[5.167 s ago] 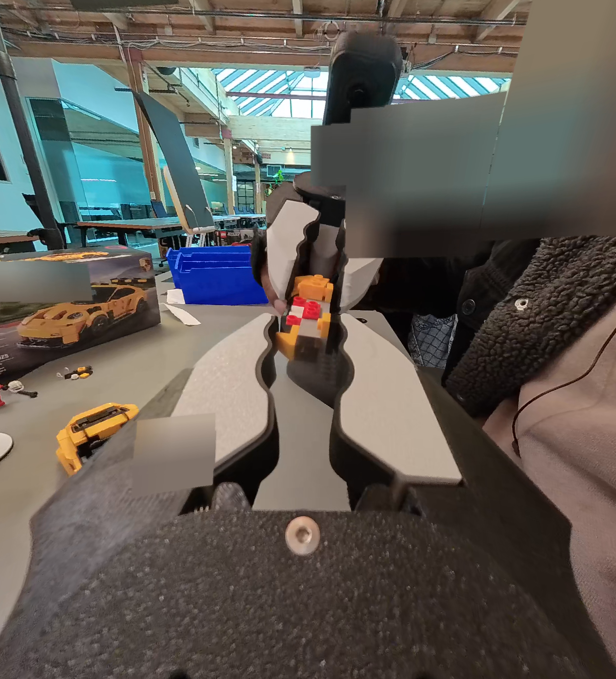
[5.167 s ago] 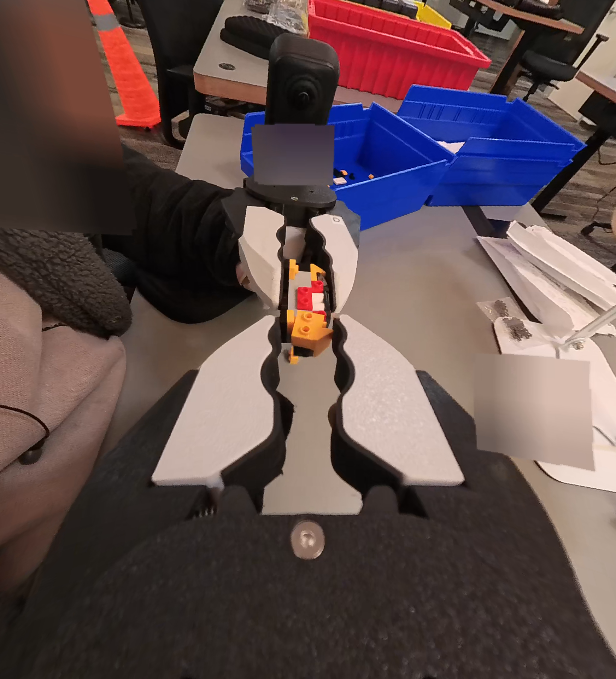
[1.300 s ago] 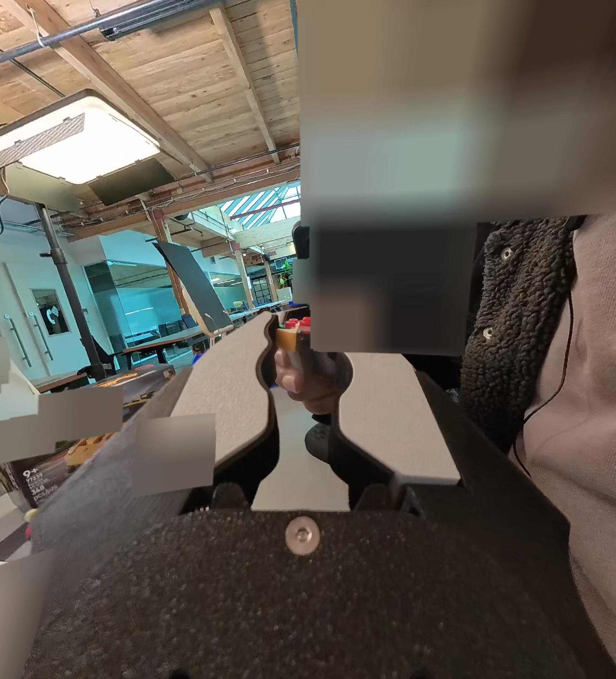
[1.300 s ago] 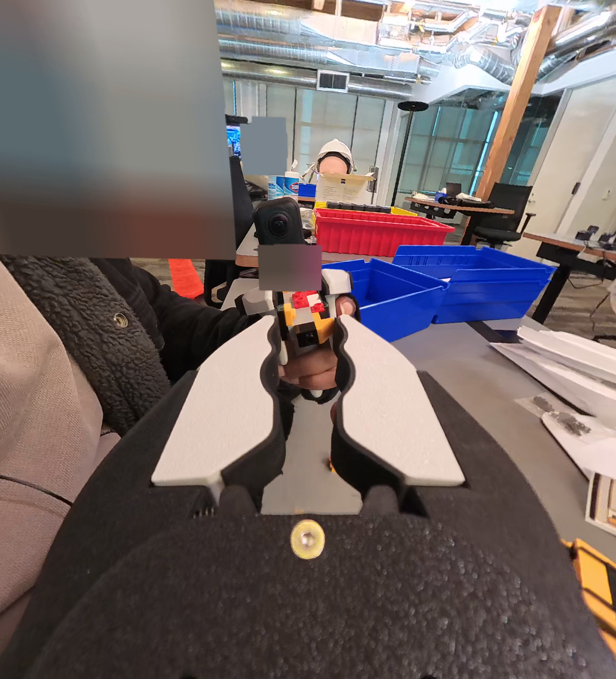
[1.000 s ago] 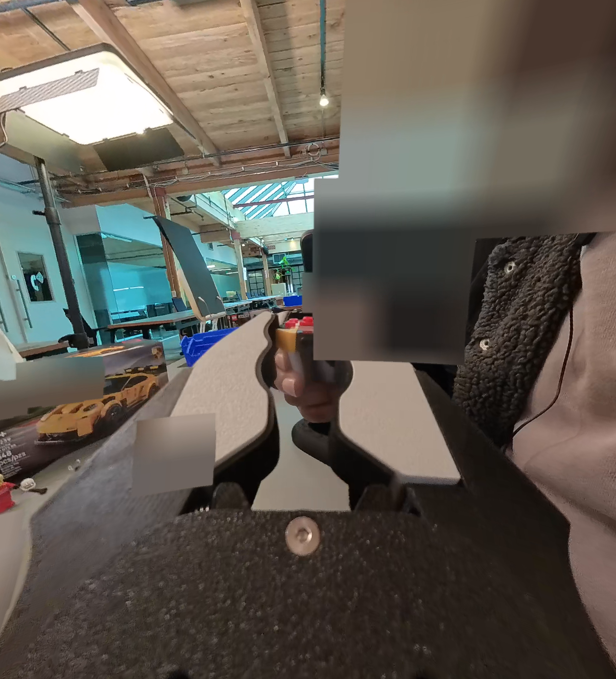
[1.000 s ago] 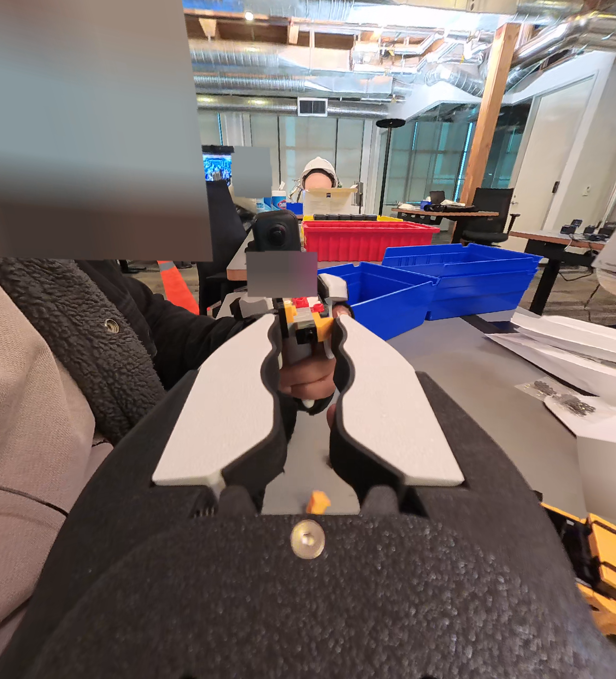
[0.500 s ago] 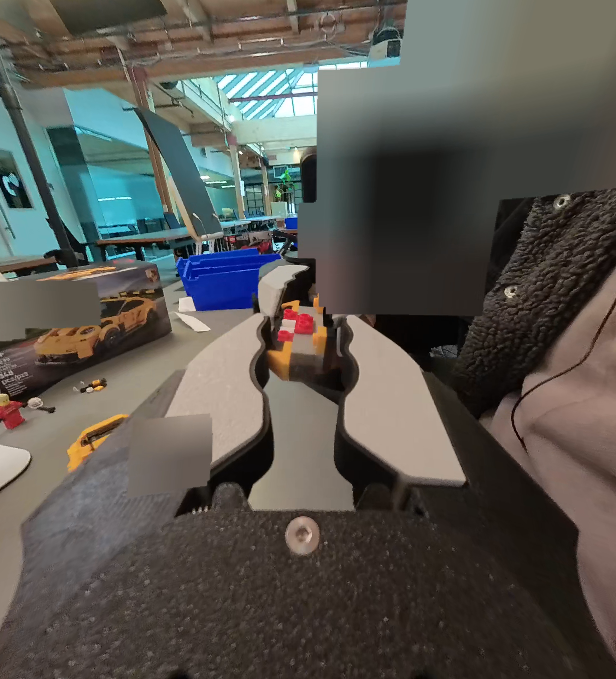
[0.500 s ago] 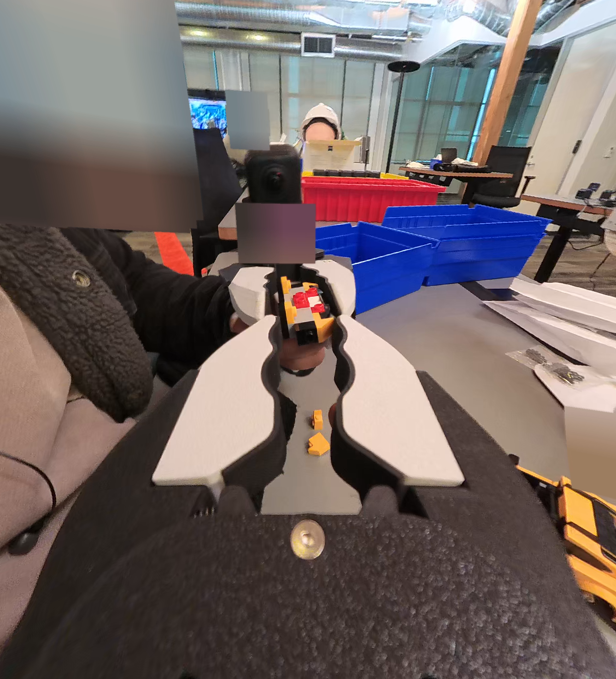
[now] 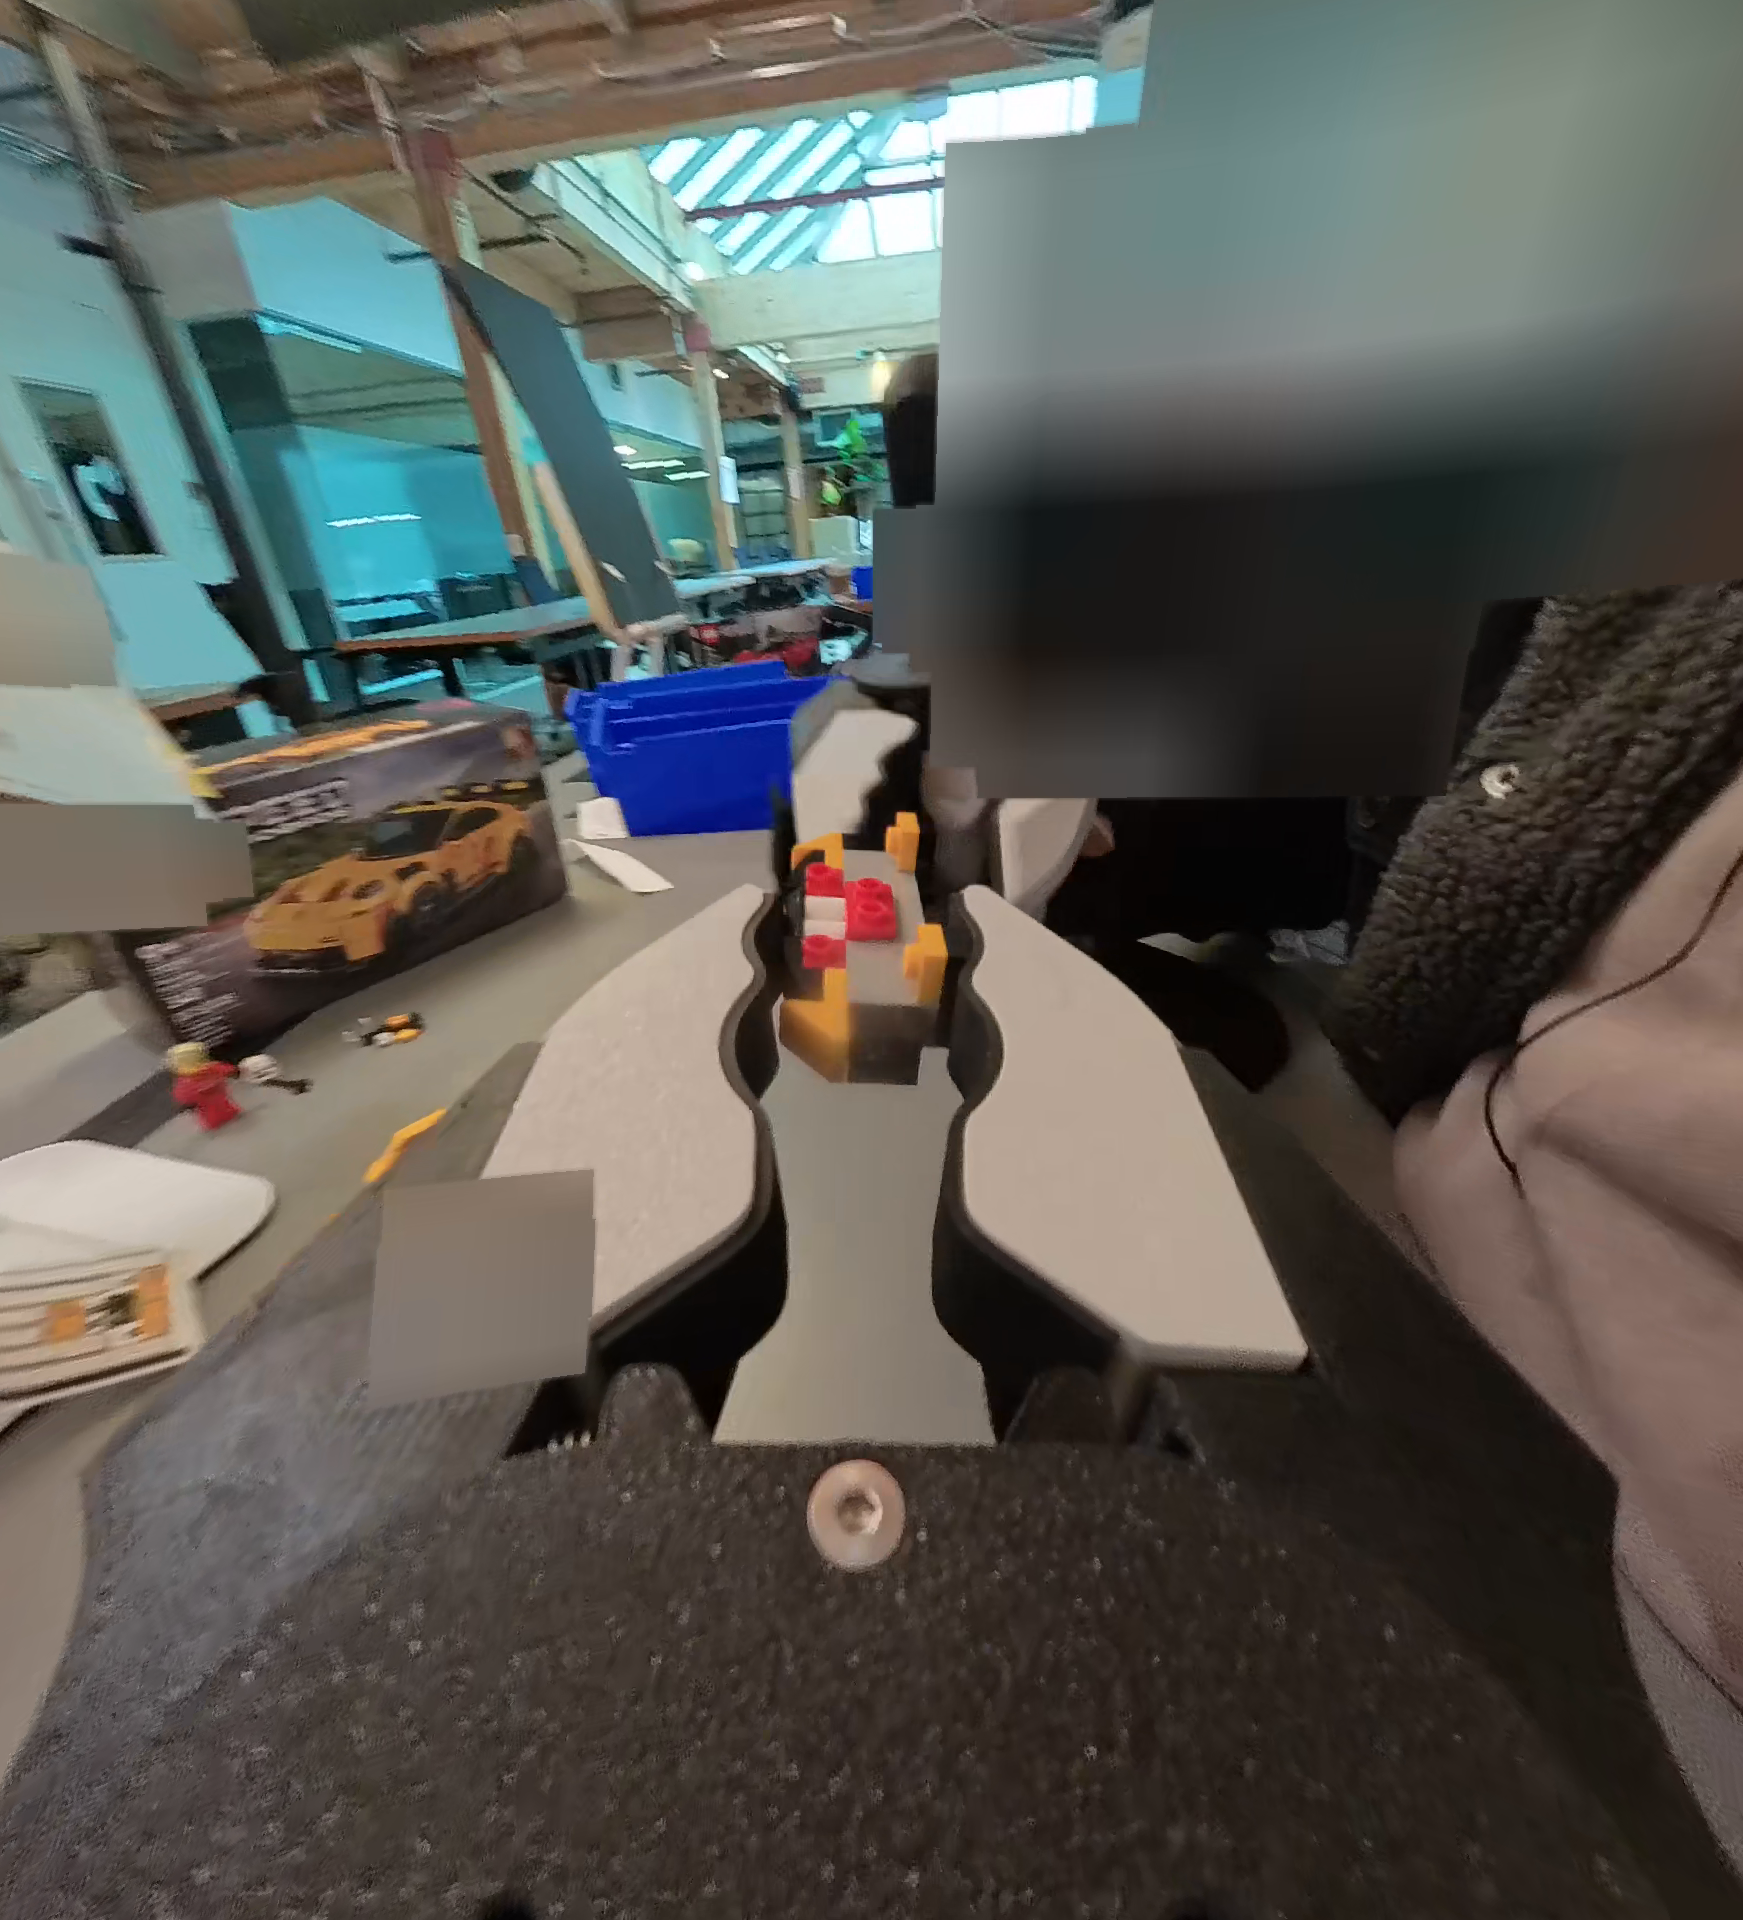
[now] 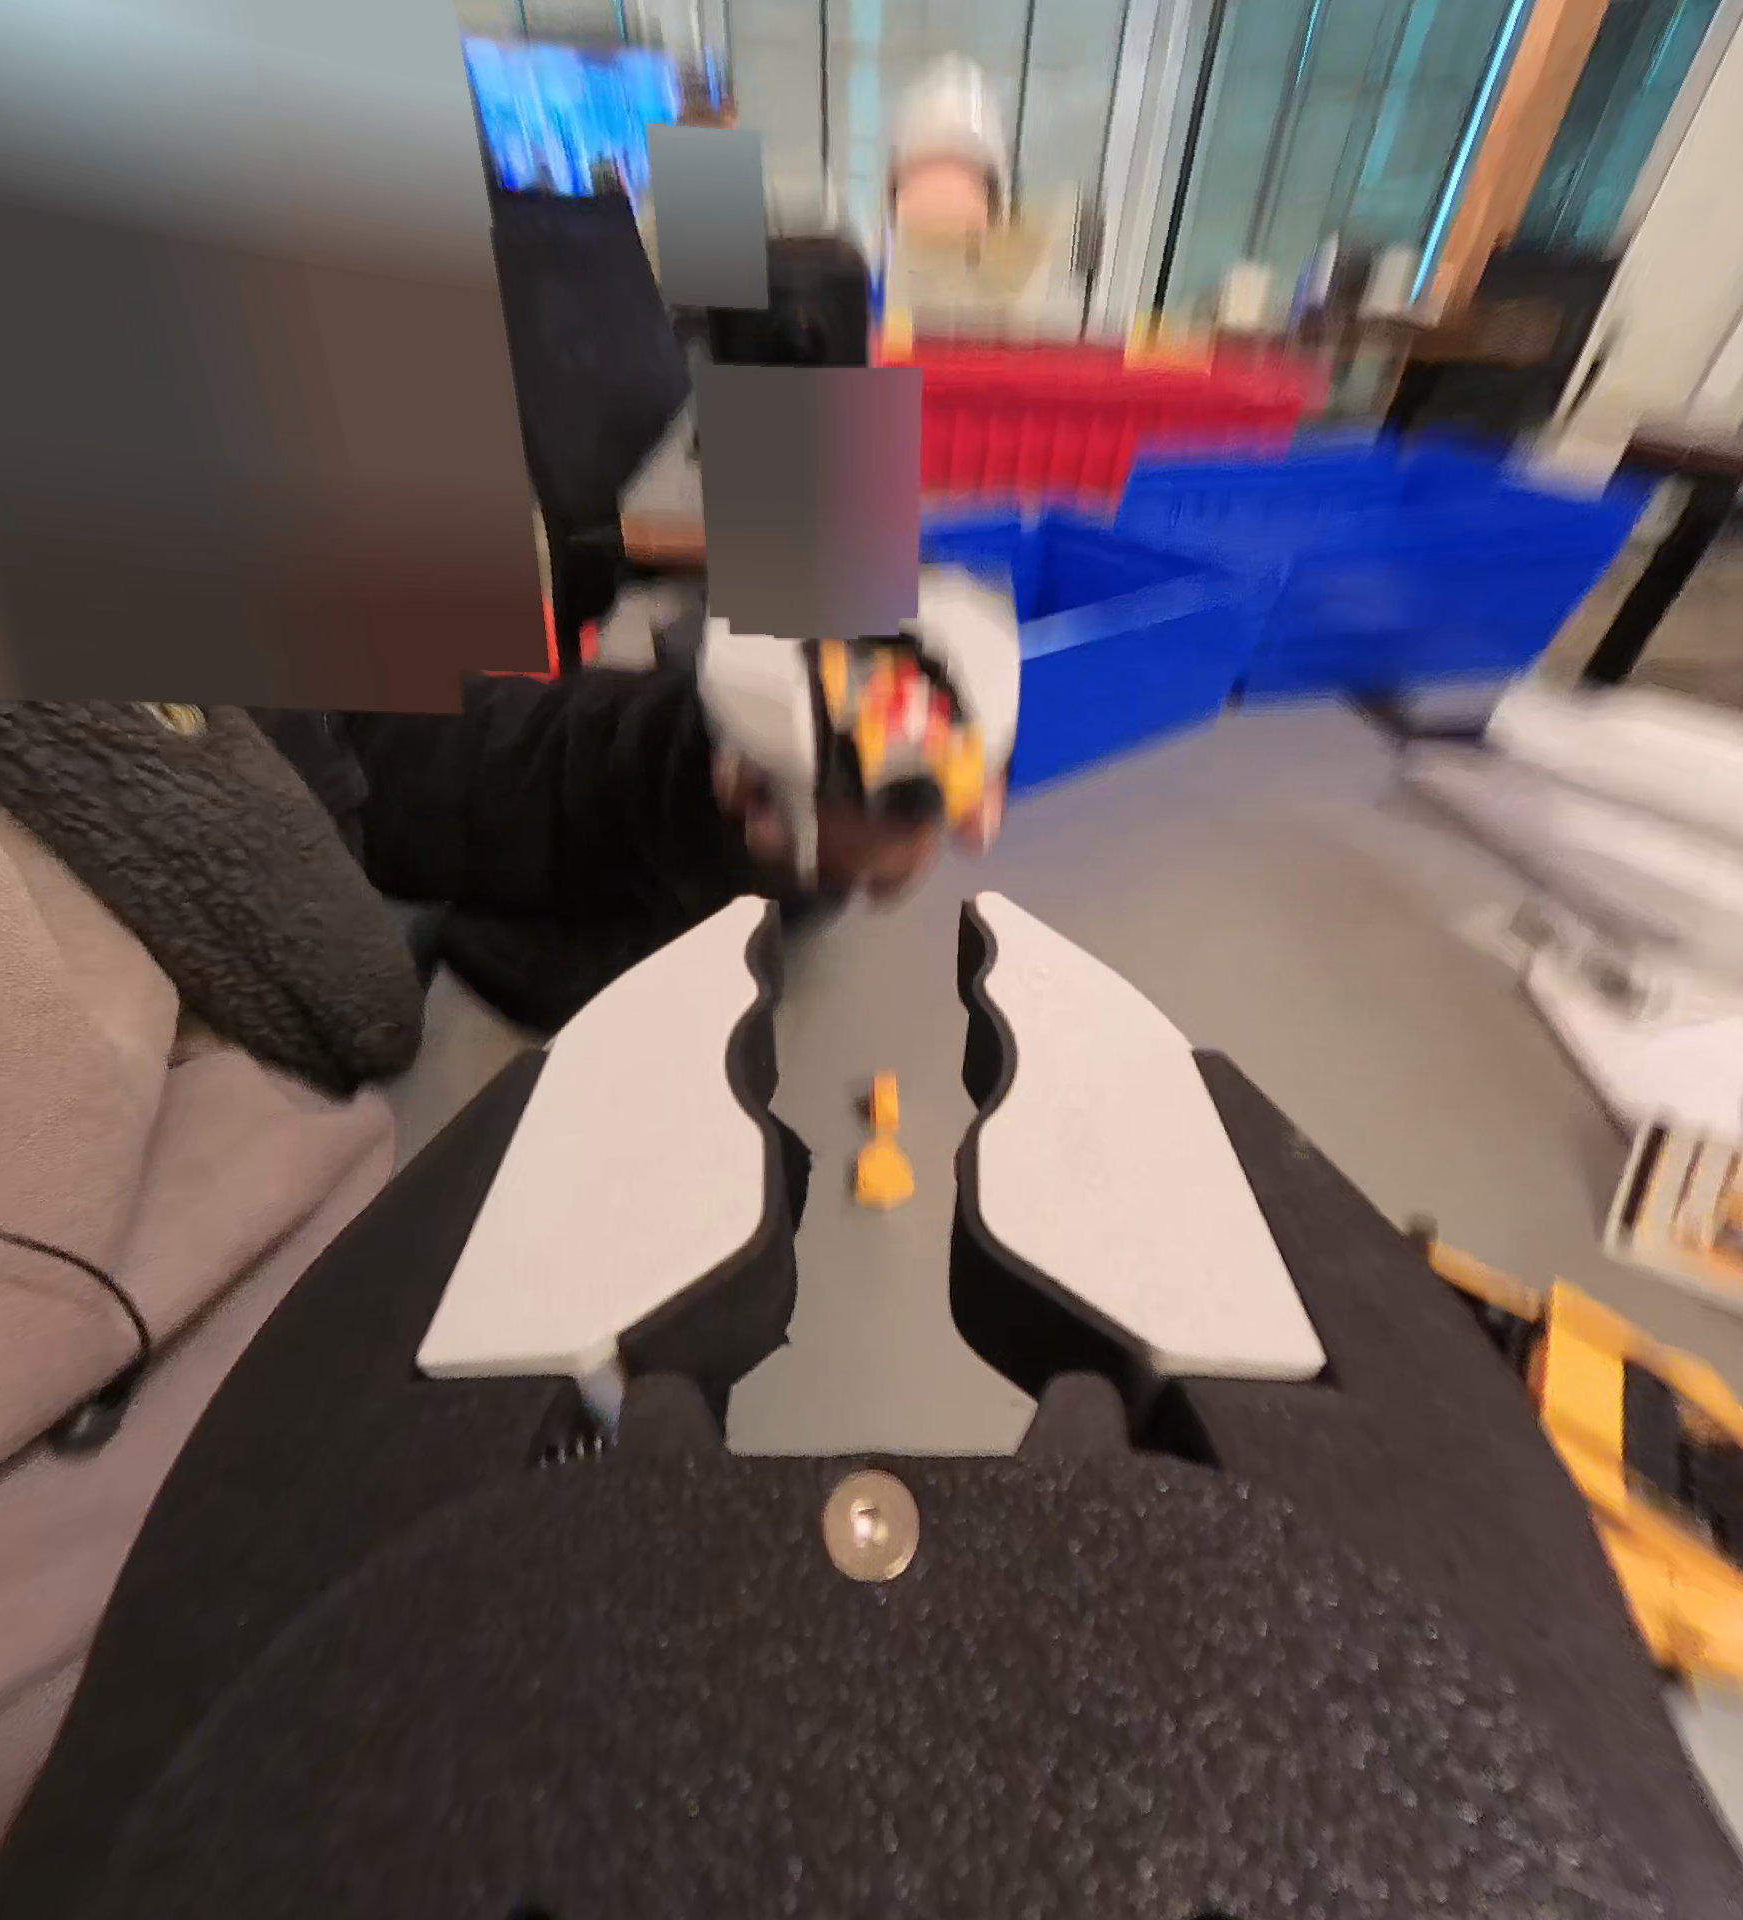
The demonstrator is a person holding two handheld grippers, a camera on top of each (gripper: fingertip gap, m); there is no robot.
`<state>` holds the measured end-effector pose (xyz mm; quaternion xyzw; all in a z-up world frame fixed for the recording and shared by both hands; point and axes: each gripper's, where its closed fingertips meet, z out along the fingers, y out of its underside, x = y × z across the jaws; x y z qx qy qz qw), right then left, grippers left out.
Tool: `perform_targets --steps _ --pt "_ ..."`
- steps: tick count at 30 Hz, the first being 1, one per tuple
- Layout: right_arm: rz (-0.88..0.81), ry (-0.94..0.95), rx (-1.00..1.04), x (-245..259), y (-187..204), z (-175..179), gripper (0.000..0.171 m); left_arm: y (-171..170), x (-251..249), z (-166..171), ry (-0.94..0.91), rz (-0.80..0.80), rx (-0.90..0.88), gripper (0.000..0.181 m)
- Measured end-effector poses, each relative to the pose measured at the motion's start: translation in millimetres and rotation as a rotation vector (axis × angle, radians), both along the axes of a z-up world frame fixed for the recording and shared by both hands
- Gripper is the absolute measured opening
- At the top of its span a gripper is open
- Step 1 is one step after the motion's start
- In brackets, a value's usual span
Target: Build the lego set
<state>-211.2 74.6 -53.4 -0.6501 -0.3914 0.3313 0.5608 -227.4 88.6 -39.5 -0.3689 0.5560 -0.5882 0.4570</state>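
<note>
My left gripper (image 9: pixel 862 904) is shut on a small lego sub-assembly (image 9: pixel 867 997) of orange, grey, red and white bricks, held at its fingertips above the grey table (image 9: pixel 555 966). The right wrist view, which is blurred, shows the same assembly (image 10: pixel 908 727) farther off, still in the left gripper. My right gripper (image 10: pixel 865 920) is open and empty, a little short of the assembly. Two small orange pieces (image 10: pixel 882 1174) lie on the table between its fingers. A finger (image 9: pixel 846 758) of the right gripper shows behind the assembly.
A partly built yellow lego car (image 10: pixel 1667 1486) lies at the right. The set's box (image 9: pixel 379 862), a red minifigure (image 9: pixel 207 1081) and an instruction booklet (image 9: pixel 46 1320) are at the left. Blue bins (image 10: pixel 1262 582) stand behind, white bags (image 10: pixel 1625 790) at the right. The person's body (image 9: pixel 1625 1143) is close.
Both views have tipped down toward the table. My right gripper has drawn back from the assembly, which stays in the left gripper. The loose orange pieces have come into view.
</note>
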Motion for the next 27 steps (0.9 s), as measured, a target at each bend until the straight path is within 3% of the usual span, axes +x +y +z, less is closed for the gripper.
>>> perform_targets --steps 5,9,16,17,21,24,27 --pt "-0.048 -0.336 -0.264 -5 4 -77 0.029 38 -15 -10 0.057 0.144 0.009 0.030" --pt "-0.133 -0.459 -0.380 -27 3 -121 0.026 50 -13 -29 0.141 0.192 0.004 0.030" --pt "-0.275 -0.600 -0.422 -35 27 -150 0.030 55 -15 -45 0.212 0.214 0.026 0.030" --pt "-0.265 -0.605 -0.414 -36 29 -149 0.023 55 -16 -46 0.218 0.212 0.025 0.030" --pt "-0.043 -0.734 -0.336 -33 21 -148 0.018 54 -17 -47 0.225 0.205 0.026 0.030" --pt "0.343 -0.924 -0.194 -15 -12 -142 0.018 49 -15 -50 0.234 0.180 0.024 0.030" --pt "0.577 -1.071 -0.171 6 -33 -141 0.018 44 -12 -57 0.260 0.151 0.028 0.030"
